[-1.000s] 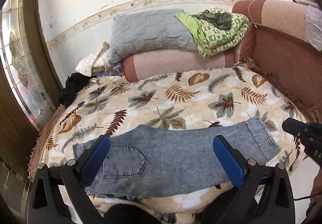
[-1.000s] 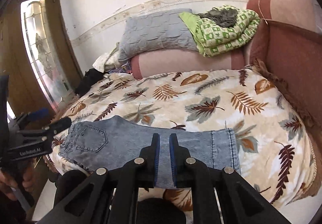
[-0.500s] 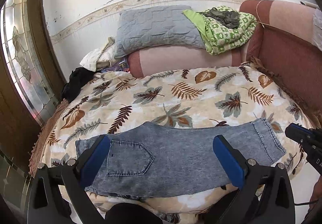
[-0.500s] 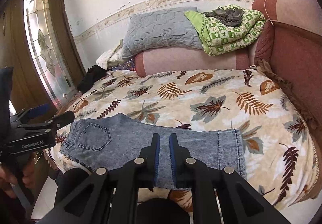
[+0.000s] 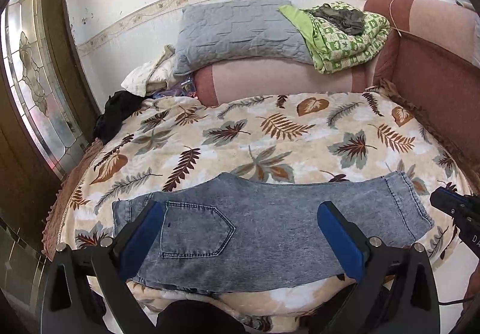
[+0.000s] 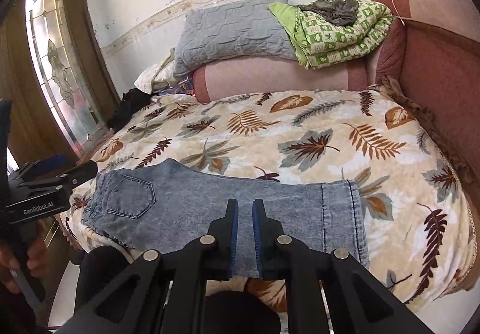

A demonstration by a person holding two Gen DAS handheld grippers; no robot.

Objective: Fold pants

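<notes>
Grey-blue denim pants point(image 5: 264, 229) lie folded lengthwise along the near edge of the bed, back pocket up, waist at the left, hem at the right. They also show in the right wrist view point(image 6: 240, 202). My left gripper point(image 5: 240, 232) is open, its blue pads wide apart above the pants, holding nothing. My right gripper point(image 6: 245, 214) is shut with only a narrow slit between its pads, above the pants' near edge; it grips nothing that I can see. Each gripper shows at the edge of the other's view.
The bed has a leaf-print blanket point(image 5: 270, 136). A pink bolster point(image 5: 285, 82) carries a grey pillow point(image 5: 240, 31) and a folded green quilt point(image 5: 345, 34) at the back. A red sofa arm point(image 5: 435, 79) is at the right, a glass door point(image 5: 33, 88) at the left.
Both cameras have moved slightly closer to the bed and the pants look larger. The pants have not moved. The left gripper stays open and the right stays shut.
</notes>
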